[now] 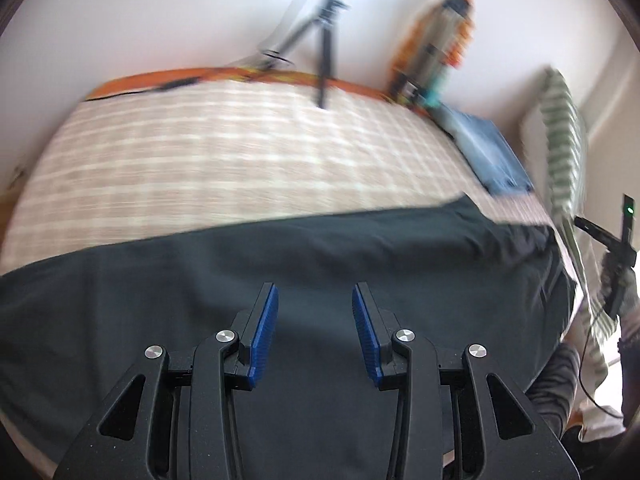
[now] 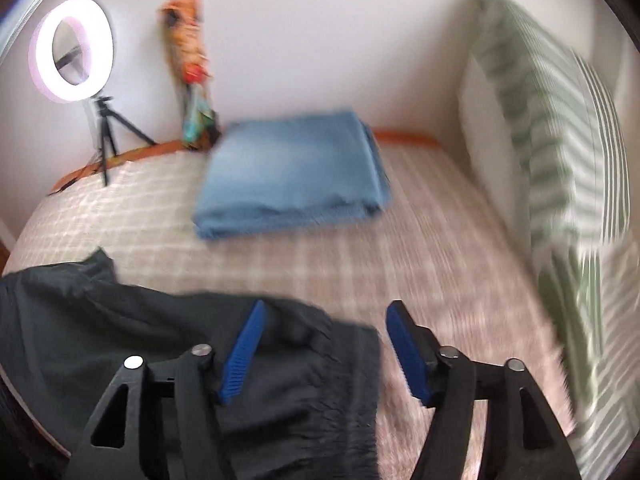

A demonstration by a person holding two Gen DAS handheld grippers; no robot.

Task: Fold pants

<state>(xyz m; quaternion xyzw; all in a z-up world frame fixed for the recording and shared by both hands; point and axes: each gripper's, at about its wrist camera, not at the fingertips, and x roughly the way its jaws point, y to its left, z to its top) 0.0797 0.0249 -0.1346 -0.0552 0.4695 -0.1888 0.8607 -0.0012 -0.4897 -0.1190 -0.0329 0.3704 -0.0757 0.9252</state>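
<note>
Left tongs gape wide, empty, above black pants spread 9-to-3 across the bed. Right tongs also wide; waistband end lies at 7 o'clock, nearest them.

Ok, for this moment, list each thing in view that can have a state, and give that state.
dark pants: spread flat across the bed, not yet folded
blue garment: folded, lying apart from the pants
ring light: switched on
left gripper: open, above the pants, holding nothing
right gripper: open, over the pants' ribbed end
striped pillow: propped upright at the head of the bed
</note>
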